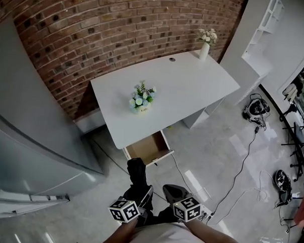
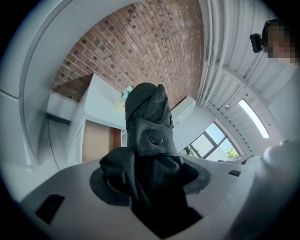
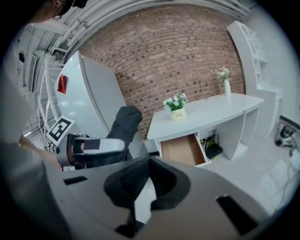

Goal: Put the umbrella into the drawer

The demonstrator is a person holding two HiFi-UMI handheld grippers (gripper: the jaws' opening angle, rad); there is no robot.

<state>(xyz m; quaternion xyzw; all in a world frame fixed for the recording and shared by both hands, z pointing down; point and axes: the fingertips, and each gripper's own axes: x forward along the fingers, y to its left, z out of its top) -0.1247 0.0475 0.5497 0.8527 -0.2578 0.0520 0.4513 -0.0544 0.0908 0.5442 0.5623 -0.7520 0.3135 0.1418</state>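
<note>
Your left gripper [image 1: 139,192] is clamped on the umbrella [image 1: 136,174], and the left gripper view shows both jaws pressed into the black fabric. The umbrella is folded, its strap snapped shut around it, and it sticks up and forward out of the jaws. It hangs in the air over the floor [image 1: 205,161], in front of the desk [image 1: 194,80] and not touching it. In the head view its tip points toward the drawer [image 1: 148,148] but sits well short of it.

Your right gripper [image 1: 170,191] is just beside the left one, also low in the head view. Its jaws are together at the tips with nothing between them; the right gripper view shows only floor through the narrow gap behind the pads.

The drawer is pulled out under the desk's front edge, at the left corner. The part of its brown bottom that shows is bare.

On the desk, a small pot of flowers [image 1: 142,100] stands toward the left end, about midway between the front and back edges. A white vase [image 1: 204,49] with flowers stands at the back right corner, by the brick wall [image 1: 121,26].

Cables [image 1: 249,148] run across the floor to the right of the desk. A grey cabinet [image 1: 30,138] stands to the left.
</note>
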